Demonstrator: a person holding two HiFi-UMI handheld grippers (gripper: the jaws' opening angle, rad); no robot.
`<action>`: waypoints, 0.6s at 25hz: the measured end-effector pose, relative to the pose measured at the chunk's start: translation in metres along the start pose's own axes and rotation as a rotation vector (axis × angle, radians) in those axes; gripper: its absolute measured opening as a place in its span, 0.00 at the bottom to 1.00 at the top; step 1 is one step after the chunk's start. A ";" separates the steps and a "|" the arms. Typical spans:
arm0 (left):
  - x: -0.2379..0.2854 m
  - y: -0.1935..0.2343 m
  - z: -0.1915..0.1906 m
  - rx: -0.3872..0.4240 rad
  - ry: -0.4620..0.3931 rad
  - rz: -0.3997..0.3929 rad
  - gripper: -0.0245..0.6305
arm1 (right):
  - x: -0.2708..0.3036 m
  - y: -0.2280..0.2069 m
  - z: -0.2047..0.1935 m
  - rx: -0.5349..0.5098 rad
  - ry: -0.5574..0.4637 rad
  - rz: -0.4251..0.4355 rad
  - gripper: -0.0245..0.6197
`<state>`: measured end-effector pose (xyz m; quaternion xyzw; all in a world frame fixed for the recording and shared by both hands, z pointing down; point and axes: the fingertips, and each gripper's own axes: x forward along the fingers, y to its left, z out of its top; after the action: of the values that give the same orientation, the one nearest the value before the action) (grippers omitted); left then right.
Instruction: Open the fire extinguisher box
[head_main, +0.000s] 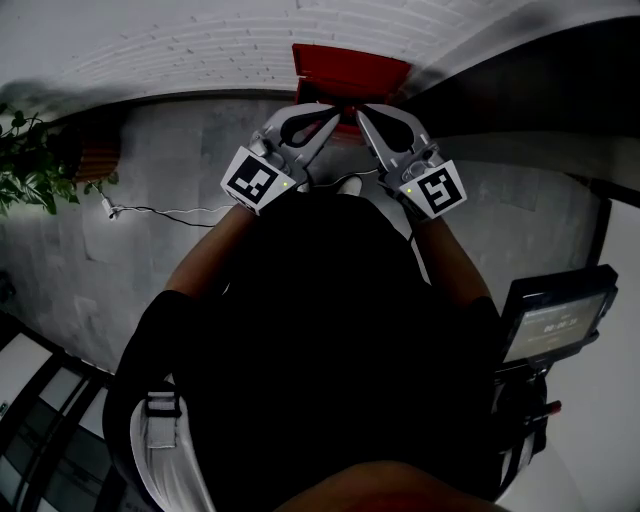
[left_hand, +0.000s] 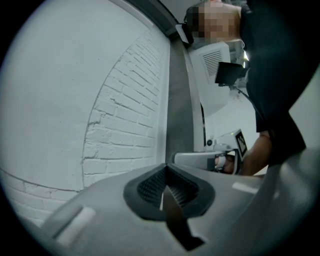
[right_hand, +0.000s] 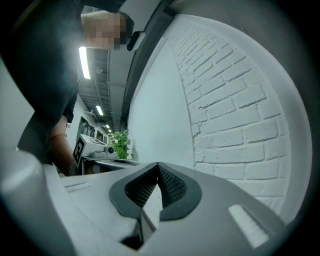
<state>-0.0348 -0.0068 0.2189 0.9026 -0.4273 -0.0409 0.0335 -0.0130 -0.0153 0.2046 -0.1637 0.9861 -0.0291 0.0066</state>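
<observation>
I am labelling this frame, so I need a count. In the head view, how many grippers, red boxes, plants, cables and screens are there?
Grippers: 2, the left gripper and the right gripper
Red box: 1
Plant: 1
Cable: 1
Screen: 1
Total: 6

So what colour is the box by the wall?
The box is red; head view.

red box (head_main: 350, 68), white brick wall (left_hand: 125, 125), seemingly grey floor (head_main: 110, 270).
</observation>
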 end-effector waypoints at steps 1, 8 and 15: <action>0.000 -0.001 0.001 -0.006 0.015 -0.005 0.04 | 0.000 0.000 0.000 0.002 0.001 0.000 0.05; 0.002 0.000 0.004 -0.001 0.027 -0.018 0.04 | 0.001 0.000 0.000 0.007 -0.005 -0.001 0.05; 0.003 0.005 0.003 0.011 -0.016 -0.013 0.04 | 0.002 0.001 -0.003 0.011 0.000 -0.008 0.05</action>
<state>-0.0368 -0.0126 0.2158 0.9050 -0.4221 -0.0462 0.0249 -0.0148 -0.0149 0.2071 -0.1676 0.9852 -0.0344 0.0076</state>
